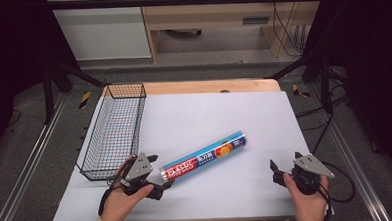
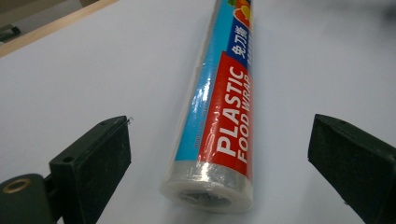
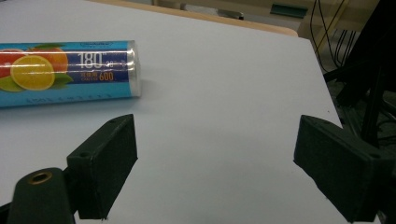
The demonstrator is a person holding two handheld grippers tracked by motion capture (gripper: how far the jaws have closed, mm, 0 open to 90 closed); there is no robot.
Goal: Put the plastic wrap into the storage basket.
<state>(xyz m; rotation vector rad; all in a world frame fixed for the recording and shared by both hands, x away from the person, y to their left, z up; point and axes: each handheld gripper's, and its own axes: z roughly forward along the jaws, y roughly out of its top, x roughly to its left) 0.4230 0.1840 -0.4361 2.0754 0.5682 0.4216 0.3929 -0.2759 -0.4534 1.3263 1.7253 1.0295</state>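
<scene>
A roll of plastic food wrap [image 1: 205,156], blue and red with fruit pictures, lies at a slant on the white table sheet [image 1: 209,115]. My left gripper [image 1: 156,173] stands open at the roll's near end. In the left gripper view that roll [image 2: 224,121] runs away between the two jaws without touching either. My right gripper [image 1: 285,167] is open near the front right of the sheet, apart from the roll. In the right gripper view the far end of the roll [image 3: 65,72] lies at the upper left, beyond the jaws [image 3: 215,172].
A black wire basket [image 1: 114,129] stands along the left edge of the sheet, just beyond my left hand. The wooden table edge [image 1: 213,86] shows at the back. Cables and dark frame legs [image 3: 369,70] lie off the table's right side.
</scene>
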